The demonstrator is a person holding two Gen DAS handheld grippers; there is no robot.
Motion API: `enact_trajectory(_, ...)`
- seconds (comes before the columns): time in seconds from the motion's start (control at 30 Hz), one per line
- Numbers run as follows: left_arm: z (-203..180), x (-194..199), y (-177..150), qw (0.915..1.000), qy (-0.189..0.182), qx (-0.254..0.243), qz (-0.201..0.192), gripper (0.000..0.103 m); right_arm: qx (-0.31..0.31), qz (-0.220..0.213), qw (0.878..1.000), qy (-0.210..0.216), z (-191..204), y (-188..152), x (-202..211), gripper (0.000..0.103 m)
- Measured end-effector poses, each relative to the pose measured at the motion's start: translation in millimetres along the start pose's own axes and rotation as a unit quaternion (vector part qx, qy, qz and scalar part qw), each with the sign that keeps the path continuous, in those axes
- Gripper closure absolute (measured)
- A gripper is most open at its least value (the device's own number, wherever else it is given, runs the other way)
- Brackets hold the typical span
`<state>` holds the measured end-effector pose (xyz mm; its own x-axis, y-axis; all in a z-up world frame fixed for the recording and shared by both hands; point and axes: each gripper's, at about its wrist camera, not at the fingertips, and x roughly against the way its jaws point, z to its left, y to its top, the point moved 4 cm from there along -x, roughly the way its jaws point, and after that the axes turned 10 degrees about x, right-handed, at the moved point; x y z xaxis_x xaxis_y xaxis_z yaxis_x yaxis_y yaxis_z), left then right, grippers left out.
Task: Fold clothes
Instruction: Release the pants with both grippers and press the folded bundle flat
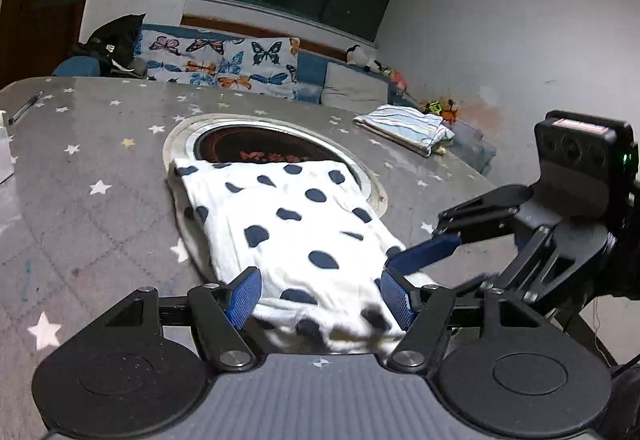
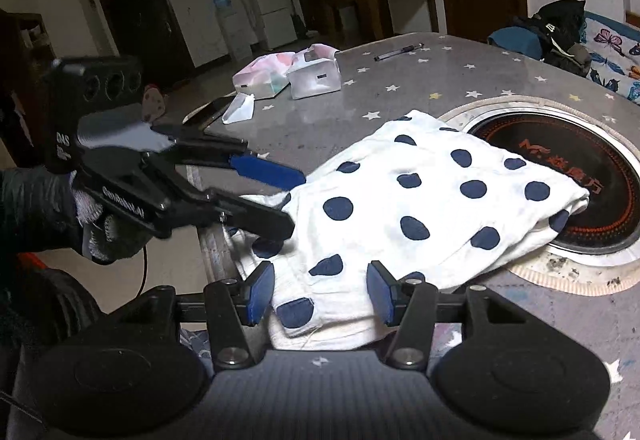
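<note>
A white cloth with dark blue dots (image 1: 288,224) lies folded on the grey starred table (image 1: 100,144), its far end over a round cooktop (image 1: 256,144). My left gripper (image 1: 320,298) is open, its blue pads on either side of the cloth's near edge. My right gripper (image 2: 320,292) is open too, straddling the cloth's near corner (image 2: 420,200). Each gripper shows in the other's view: the right one (image 1: 424,254) at the cloth's right edge, the left one (image 2: 276,196) at its left edge.
A folded striped cloth (image 1: 404,128) lies at the table's far right. White pouches (image 2: 292,76), a dark flat phone-like thing (image 2: 212,108) and a pen (image 2: 400,52) lie on the far side. A butterfly-print sofa (image 1: 224,60) stands behind the table.
</note>
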<state>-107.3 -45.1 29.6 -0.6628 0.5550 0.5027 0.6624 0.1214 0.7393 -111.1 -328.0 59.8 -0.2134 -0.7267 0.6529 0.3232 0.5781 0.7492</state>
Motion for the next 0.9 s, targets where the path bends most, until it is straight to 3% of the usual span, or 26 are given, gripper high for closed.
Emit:
enact_trajectory(0.13, -7.4, 7.3, 11.8, 0.9997, -0.010, -0.004, -0.023, 0.034, -0.010, -0.020, 1.000, -0.017, -14.2, 12.1, 10.5, 0.050)
enact_trajectory(0.27, -22.7, 0.4, 14.7, 0.9991, -0.032, -0.020, -0.021, 0.034, -0.023, -0.031, 0.997, -0.067, -39.1, 24.4, 13.2, 0.050)
enact_trajectory(0.43, -31.9, -16.7, 6.7, 0.9988, -0.042, -0.024, -0.002, 0.034, -0.045, -0.030, 0.992, -0.113, -75.5, 33.6, -2.4, 0.050)
enact_trajectory(0.9, -32.5, -27.7, -9.1, 0.9980, -0.053, -0.014, 0.031, 0.033, -0.083, 0.003, 0.981, -0.177, -137.6, 24.5, -54.6, 0.050)
